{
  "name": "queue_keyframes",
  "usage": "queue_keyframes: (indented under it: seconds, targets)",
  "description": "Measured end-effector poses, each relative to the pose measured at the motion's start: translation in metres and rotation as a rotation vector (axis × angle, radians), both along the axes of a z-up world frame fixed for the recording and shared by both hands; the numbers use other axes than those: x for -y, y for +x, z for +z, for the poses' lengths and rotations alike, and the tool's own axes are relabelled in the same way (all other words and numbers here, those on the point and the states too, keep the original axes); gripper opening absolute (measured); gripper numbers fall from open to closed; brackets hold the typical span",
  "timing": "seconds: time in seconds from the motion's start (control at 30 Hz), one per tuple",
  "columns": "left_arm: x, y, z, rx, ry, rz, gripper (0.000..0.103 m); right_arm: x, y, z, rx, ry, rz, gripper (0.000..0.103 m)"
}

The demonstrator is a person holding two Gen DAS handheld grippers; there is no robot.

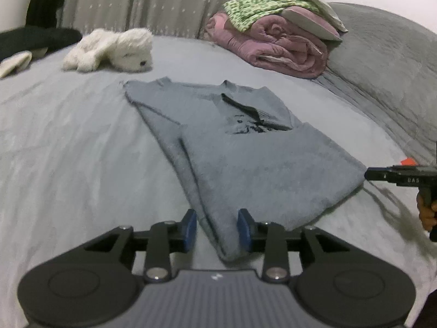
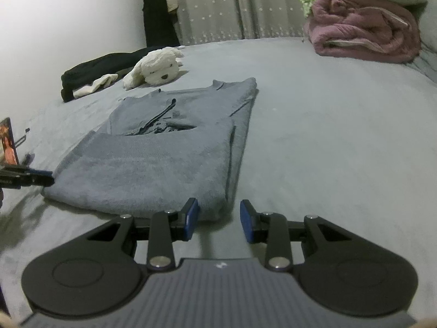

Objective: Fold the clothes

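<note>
A grey-sheeted bed point(image 1: 68, 136) filled both views, with a pale star-dotted curtain point(image 1: 153, 0) hanging behind its far edge. Out in the middle of the bed lay the grey T-shirt point(image 1: 245, 158), partly folded, its dark chest print point(image 1: 254, 120) facing up and its lower part doubled up over the print's bottom edge.

And there was the left gripper point(image 1: 217, 229), jaws spread wide, blue pads point(image 1: 189, 229) standing either side of the shirt's near folded corner. The cloth ran between them, but the pads were not pinched on it. Over on the other corner, the right gripper point(image 2: 218, 224) was just as wide apart, its left pad point(image 2: 191, 222) right at the shirt's near edge and its other pad over bare sheet. In the left wrist view the right gripper's black tip point(image 1: 382, 175) sat right at the shirt's side corner; whether it touched the cloth I could not tell.

Toward the far left corner of the bed lay a white plush toy point(image 1: 114, 49), face down on the sheet, with a black garment point(image 2: 103, 65) and a cream sock point(image 2: 95, 86) just beside it. Near the far right corner sat a rolled pink blanket point(image 1: 278, 46) with a green patterned cloth point(image 1: 259, 5) piled on top, and a grey quilted cover point(image 1: 387, 63) bunched along the right edge.
</note>
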State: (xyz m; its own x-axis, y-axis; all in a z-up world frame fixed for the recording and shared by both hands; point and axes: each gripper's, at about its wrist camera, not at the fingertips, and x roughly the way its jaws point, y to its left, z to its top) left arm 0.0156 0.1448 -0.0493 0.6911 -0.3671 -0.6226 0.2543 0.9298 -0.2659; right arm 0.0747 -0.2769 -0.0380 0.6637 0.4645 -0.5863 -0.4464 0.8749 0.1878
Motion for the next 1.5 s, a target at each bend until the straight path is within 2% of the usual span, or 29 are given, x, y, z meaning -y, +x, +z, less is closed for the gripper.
queue_keyframes:
  seconds: [0.17, 0.27, 0.4, 0.57, 0.7, 0.83, 1.03, 1.13, 1.2, 1.37, 1.43, 1.47, 1.5]
  targets:
    - [-0.017, -0.001, 0.001, -0.057, -0.125, 0.05, 0.038, 0.013, 0.0, 0.004, -0.029, 0.098, -0.032, 0.035]
    - [-0.025, 0.004, -0.004, -0.13, -0.217, 0.072, 0.039, 0.02, 0.006, 0.004, -0.071, 0.176, -0.062, 0.035]
    - [-0.035, 0.014, -0.014, -0.231, -0.335, 0.11, 0.041, 0.028, 0.016, -0.002, -0.186, 0.292, -0.077, 0.042]
    - [-0.056, 0.027, -0.036, -0.367, -0.535, 0.143, 0.042, 0.047, 0.031, -0.014, -0.352, 0.418, -0.116, 0.042]
    - [-0.062, 0.033, -0.054, -0.426, -0.654, 0.143, 0.042, 0.057, 0.044, -0.024, -0.468, 0.526, -0.14, 0.042]
    - [-0.055, 0.039, -0.061, -0.436, -0.69, 0.116, 0.042, 0.057, 0.057, -0.033, -0.526, 0.626, -0.119, 0.042]
    - [-0.047, 0.049, -0.066, -0.437, -0.711, 0.075, 0.042, 0.056, 0.071, -0.039, -0.563, 0.717, -0.058, 0.041]
    - [-0.047, 0.052, -0.067, -0.433, -0.712, 0.058, 0.042, 0.073, 0.073, -0.047, -0.614, 0.824, -0.047, 0.041]
    - [-0.046, 0.052, -0.067, -0.426, -0.706, 0.046, 0.042, 0.076, 0.073, -0.047, -0.62, 0.835, -0.045, 0.041]
    - [-0.04, 0.052, -0.068, -0.407, -0.703, 0.031, 0.039, 0.057, 0.072, -0.038, -0.596, 0.732, -0.015, 0.04]
    - [-0.035, 0.05, -0.069, -0.39, -0.695, 0.026, 0.03, 0.05, 0.07, -0.037, -0.582, 0.703, -0.011, 0.037]
    - [-0.032, 0.049, -0.071, -0.38, -0.692, 0.029, 0.027, 0.049, 0.069, -0.037, -0.578, 0.688, -0.016, 0.03]
    - [-0.031, 0.047, -0.071, -0.375, -0.7, 0.041, 0.02, 0.048, 0.069, -0.039, -0.58, 0.682, -0.028, 0.021]
